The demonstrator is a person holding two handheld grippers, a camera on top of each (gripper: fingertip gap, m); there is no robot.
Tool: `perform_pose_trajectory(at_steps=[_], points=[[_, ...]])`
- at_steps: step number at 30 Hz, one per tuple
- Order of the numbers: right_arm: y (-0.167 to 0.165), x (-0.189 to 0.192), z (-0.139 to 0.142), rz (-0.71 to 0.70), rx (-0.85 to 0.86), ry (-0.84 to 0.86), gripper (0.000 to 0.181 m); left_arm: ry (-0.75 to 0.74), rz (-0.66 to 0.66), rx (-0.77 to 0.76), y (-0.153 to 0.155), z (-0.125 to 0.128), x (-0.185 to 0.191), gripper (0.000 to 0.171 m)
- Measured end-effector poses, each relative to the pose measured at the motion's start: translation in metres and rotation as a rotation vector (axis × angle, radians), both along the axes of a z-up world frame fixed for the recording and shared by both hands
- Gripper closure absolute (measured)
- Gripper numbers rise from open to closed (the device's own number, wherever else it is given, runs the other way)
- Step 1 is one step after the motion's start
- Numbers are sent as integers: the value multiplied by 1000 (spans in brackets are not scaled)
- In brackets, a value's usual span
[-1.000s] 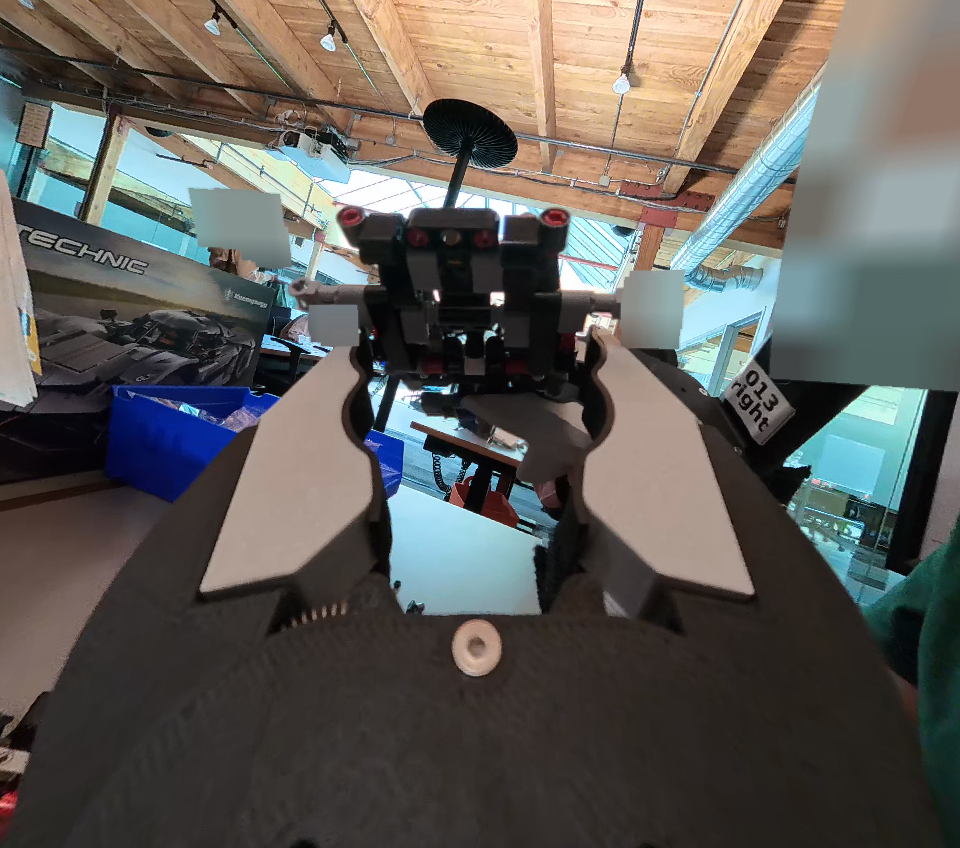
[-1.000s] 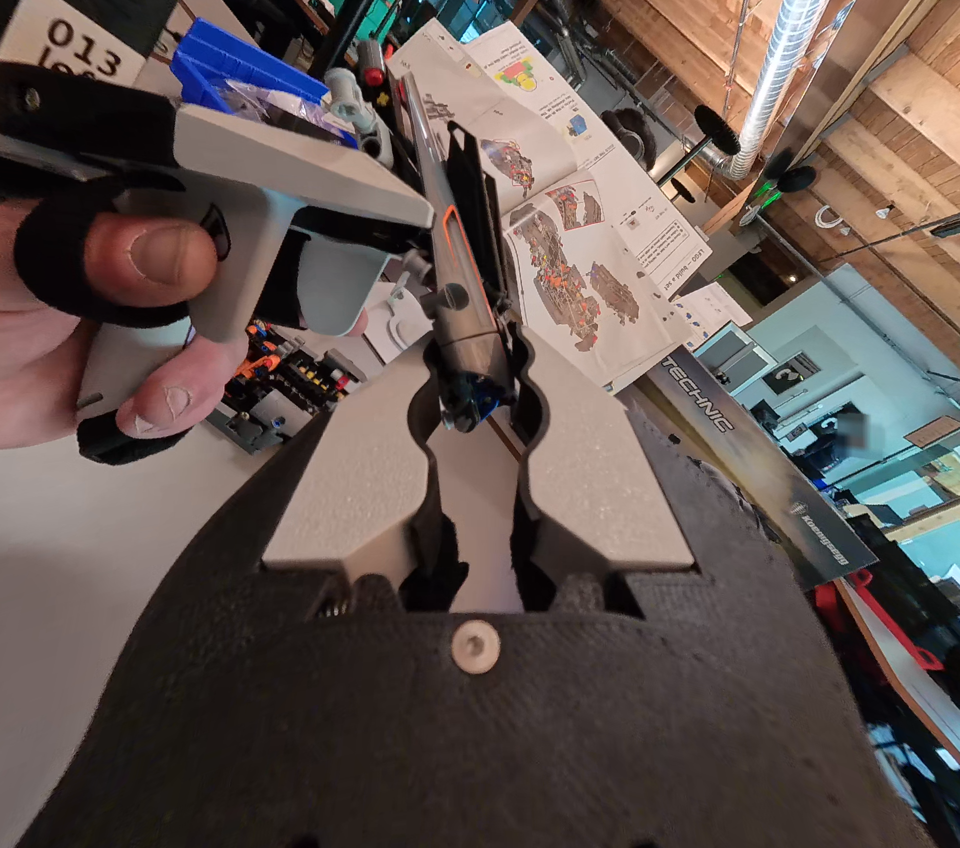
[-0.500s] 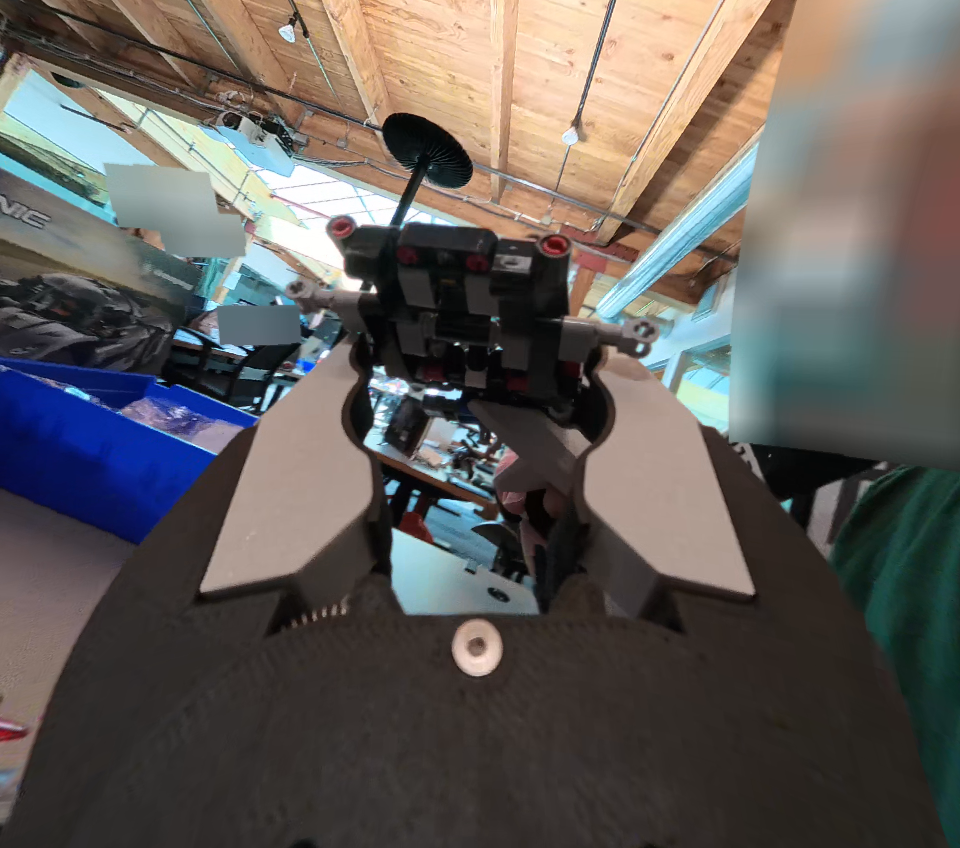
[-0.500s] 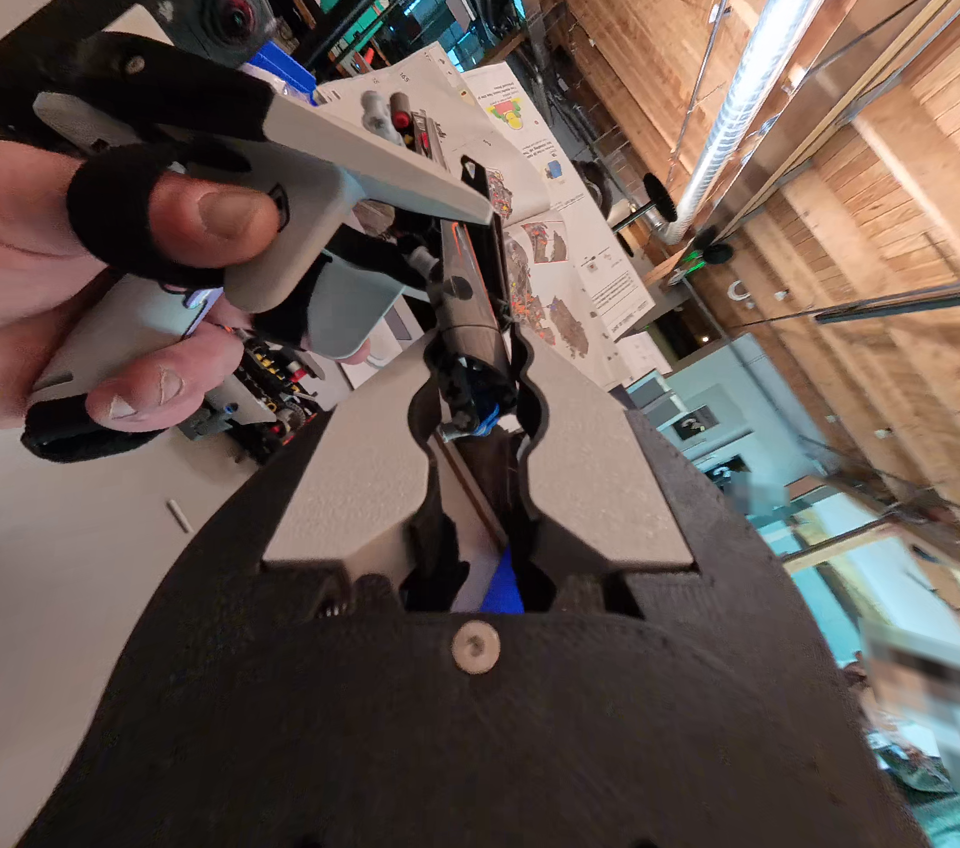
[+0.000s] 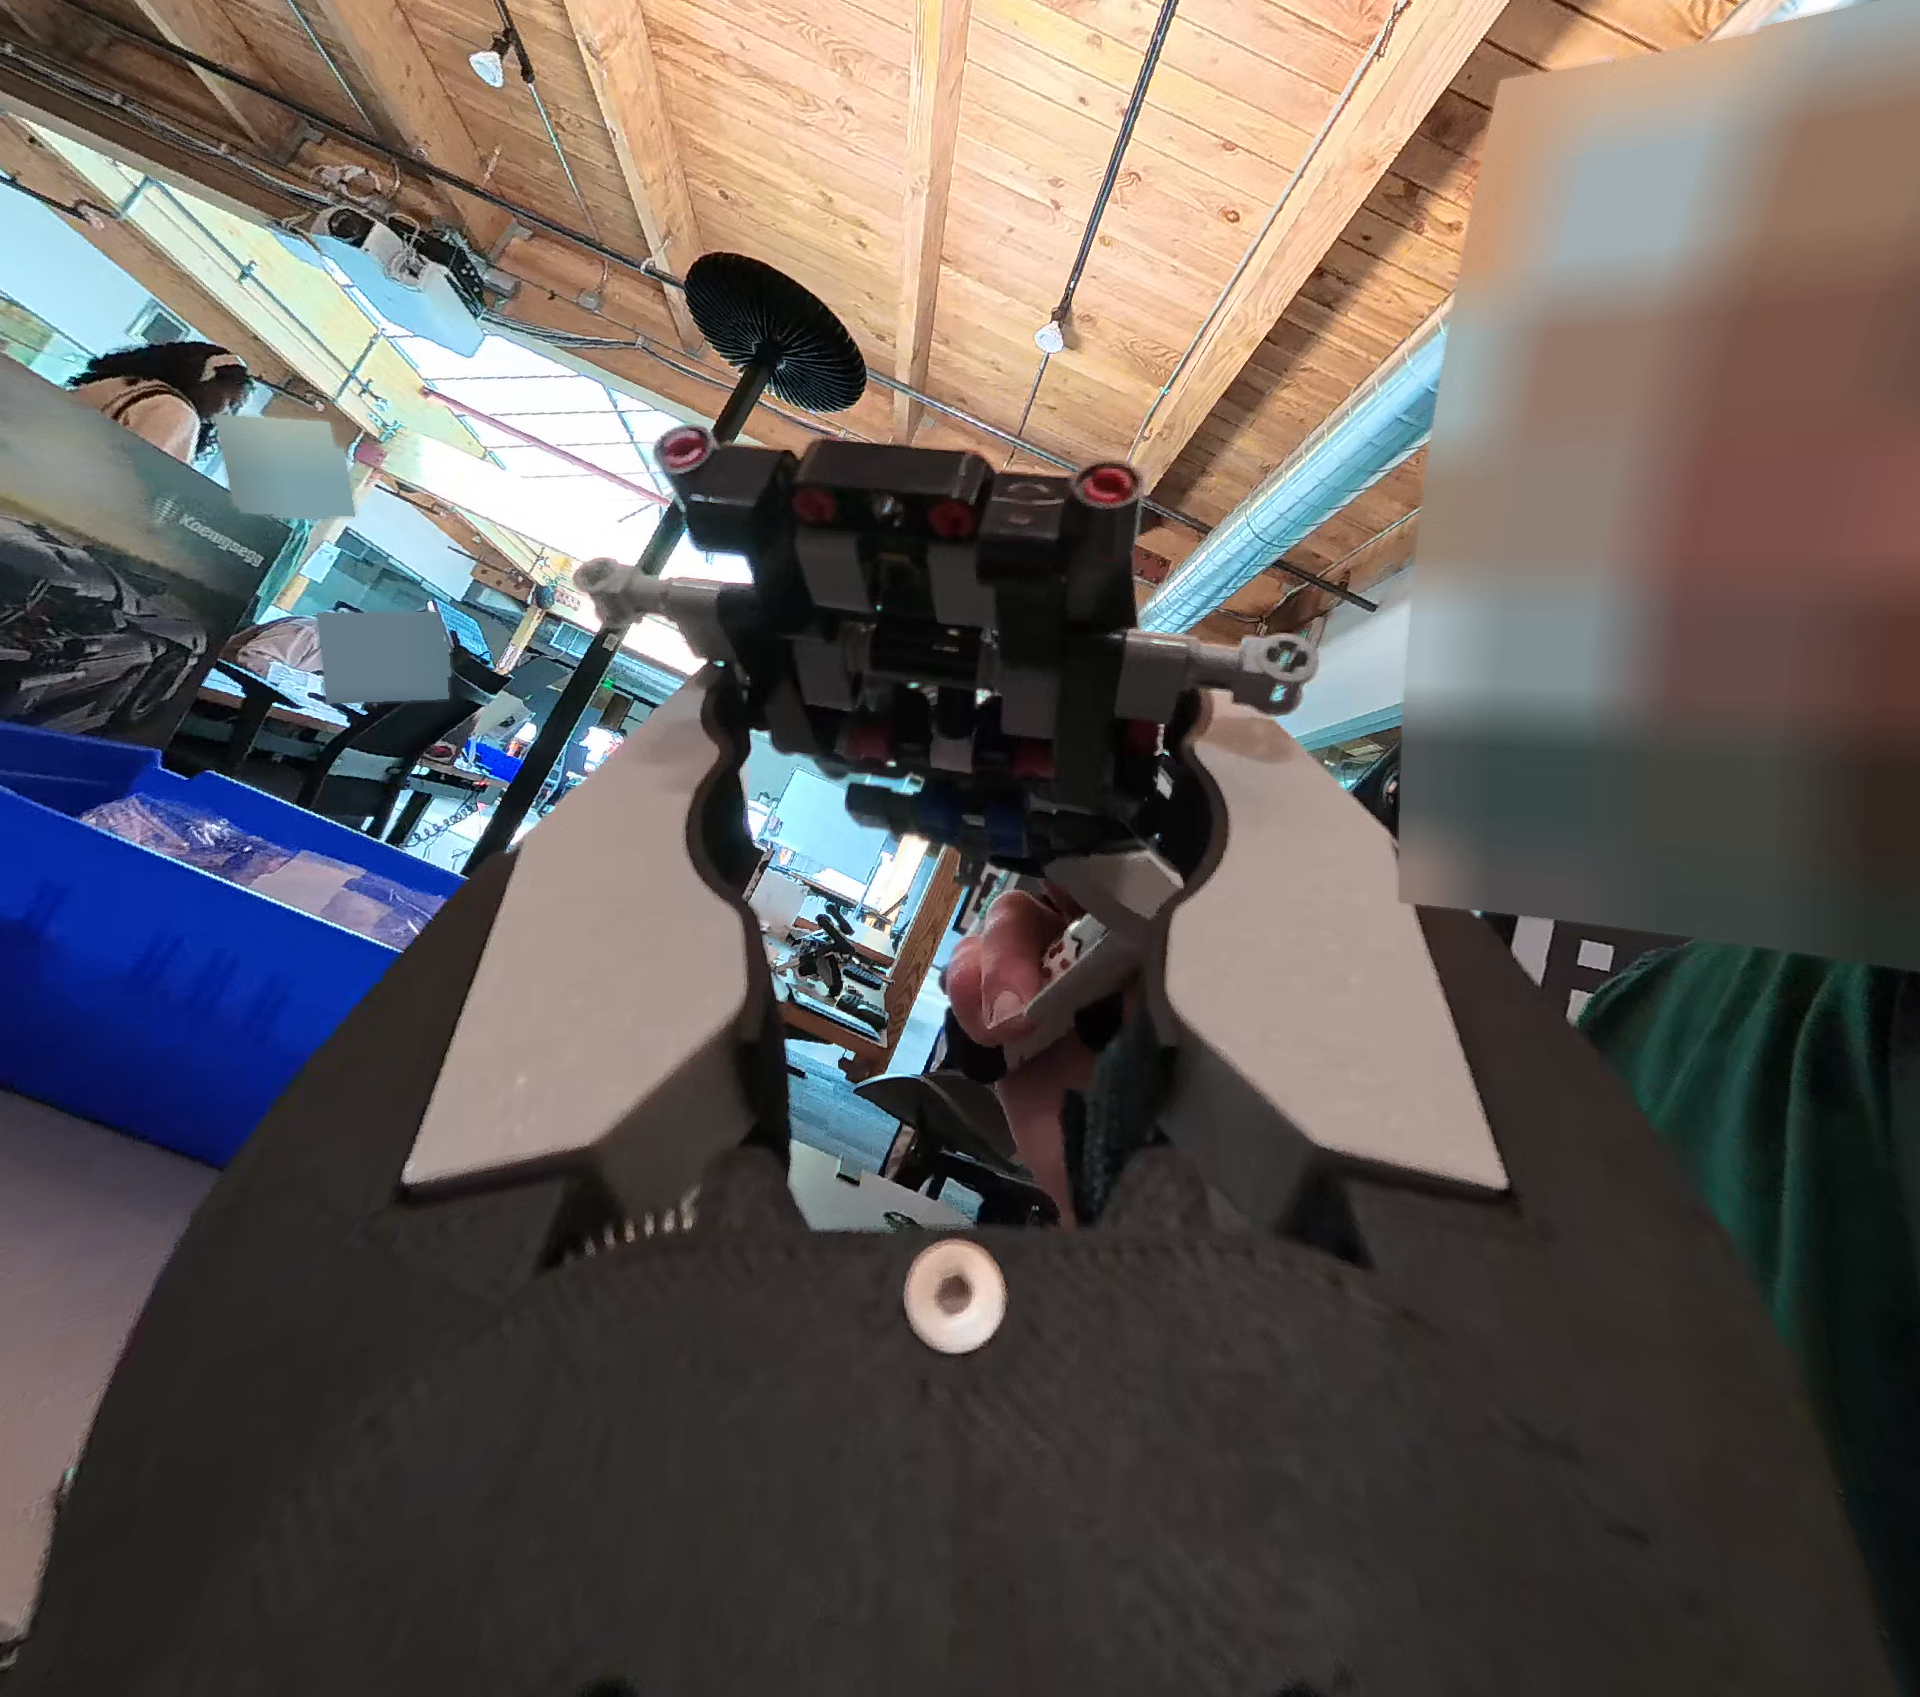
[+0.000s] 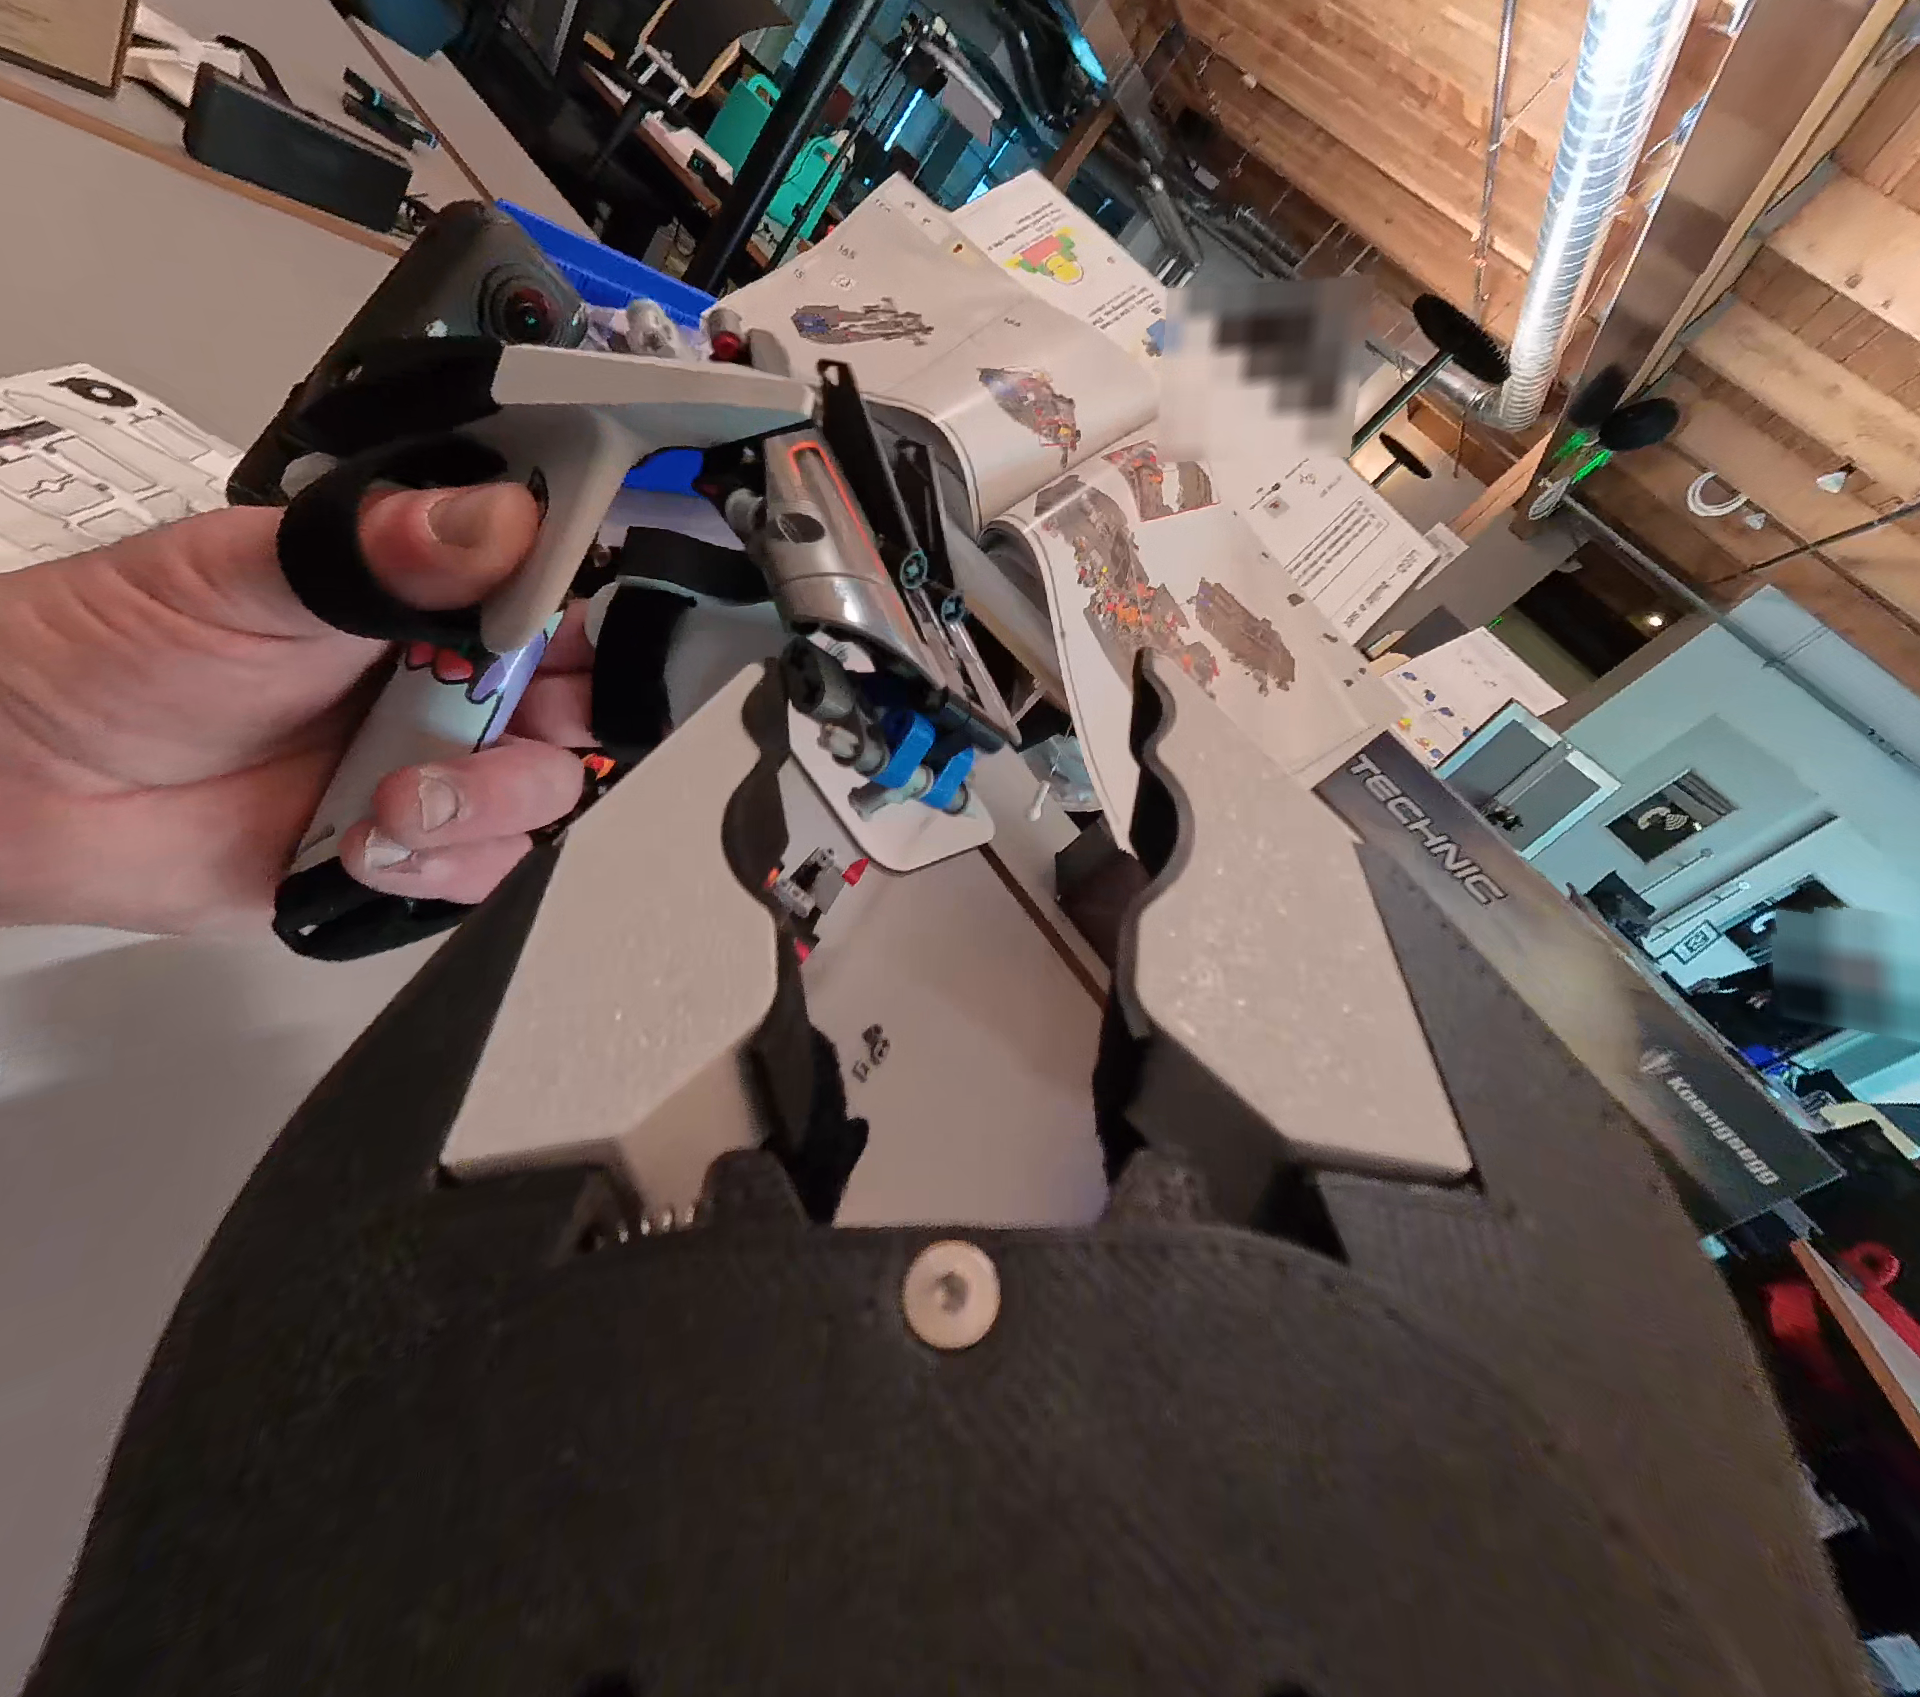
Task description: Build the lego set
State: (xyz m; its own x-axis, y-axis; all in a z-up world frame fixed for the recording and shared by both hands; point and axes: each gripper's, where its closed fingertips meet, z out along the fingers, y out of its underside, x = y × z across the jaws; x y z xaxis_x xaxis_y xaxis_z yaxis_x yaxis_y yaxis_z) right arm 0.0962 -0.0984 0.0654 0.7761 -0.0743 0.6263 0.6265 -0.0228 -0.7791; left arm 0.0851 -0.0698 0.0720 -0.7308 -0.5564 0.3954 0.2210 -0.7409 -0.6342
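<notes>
Left wrist view, left to right. Blue parts bin (image 5: 156,951) at left edge on grey table (image 5: 62,1232), clear bags inside. Dark set box (image 5: 94,598) standing behind bin. Left gripper (image 5: 951,774) clamped on black Technic assembly (image 5: 925,608), tips pressing its lower sides. Assembly raised against wooden ceiling (image 5: 831,37); red pins on top face, grey axle ends projecting to both sides, blue connectors underneath. Below assembly, a hand (image 5: 1003,972) on the other gripper's grey trigger, seen through the finger gap. Green sleeve (image 5: 1766,1180) at right edge.

Right wrist view, left to right. Person's left hand (image 6: 208,691) wrapped round grip of left gripper (image 6: 800,442), fingers in black straps, camera on top. Same lego assembly (image 6: 862,567) held there side-on: silver panel with orange stripe, thin black beams, blue connectors at lower end. Right gripper (image 6: 945,712) spread apart, holding nothing; blue end of assembly sits between its tips, contact not discernible. Small loose parts (image 6: 871,1042) on table between right fingers. Open instruction booklet (image 6: 1091,504) lying behind assembly. Set box (image 6: 1538,951) at right.
</notes>
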Motion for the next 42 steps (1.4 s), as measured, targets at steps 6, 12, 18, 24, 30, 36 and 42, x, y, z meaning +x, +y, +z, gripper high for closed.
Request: perform_pose_trajectory(at_steps=[6, 12, 18, 24, 30, 36, 42], points=[[8, 0, -19, -26, -85, -2, 123, 14, 81, 149, -14, -3, 3, 92], [16, -1, -28, -45, -122, 4, 139, 11, 176, 288, -28, -2, 4, 93], [13, 2, -26, -54, -92, 4, 144, 33, 226, 345, -31, -2, 6, 92], [6, 11, -18, -61, -53, 49, 158, 39, 223, 338, -33, -3, 7, 94], [5, 13, -16, -38, -36, 75, 159, 40, 227, 346, -34, -1, 8, 95], [3, 14, -15, -19, -23, 107, 160, 42, 227, 352, -35, -2, 9, 96], [2, 18, -14, -5, -12, 143, 162, 43, 227, 357, -36, -2, 9, 98]])
